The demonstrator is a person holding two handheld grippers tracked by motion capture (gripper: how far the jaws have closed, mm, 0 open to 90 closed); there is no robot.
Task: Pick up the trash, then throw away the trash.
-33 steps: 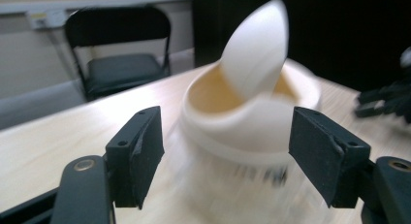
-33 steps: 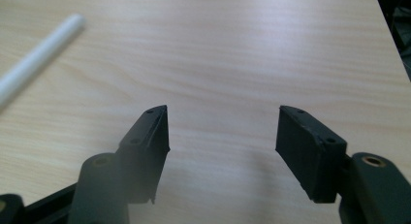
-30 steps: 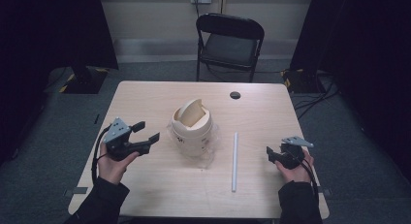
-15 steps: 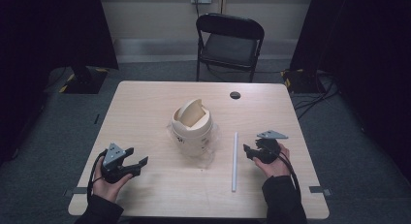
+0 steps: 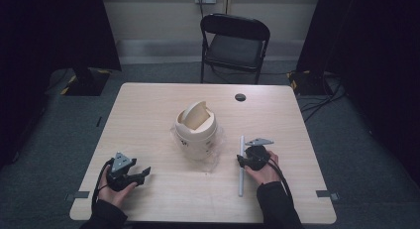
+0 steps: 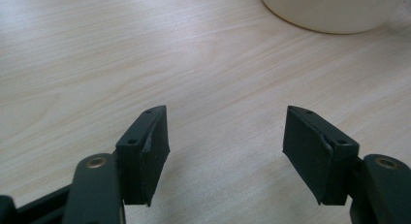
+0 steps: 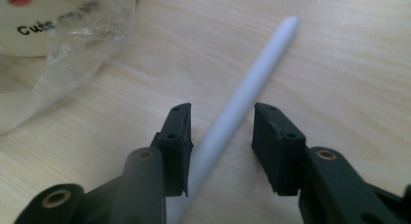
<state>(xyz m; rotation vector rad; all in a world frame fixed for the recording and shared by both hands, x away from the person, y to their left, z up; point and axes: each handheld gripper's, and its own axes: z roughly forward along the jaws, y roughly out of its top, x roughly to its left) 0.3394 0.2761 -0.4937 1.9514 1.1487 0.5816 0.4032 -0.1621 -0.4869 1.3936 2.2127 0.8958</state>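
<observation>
White rod (image 7: 242, 95) lies ungrasped on table (image 5: 148, 115); right gripper (image 7: 220, 136) straddles it, jaws spread. Left gripper (image 6: 225, 151) spread, empty. Bin (image 5: 195, 130) untouched; everything remains.

Pale wood-grain table (image 5: 148, 120), crinkled clear plastic film (image 7: 72, 44), smooth matt white rod (image 7: 242, 93)

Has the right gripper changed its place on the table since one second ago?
Yes. The right gripper has gone leftward, from near the table's right edge to the white rod, which lies where it lay. Its open jaws now straddle the rod.
</observation>
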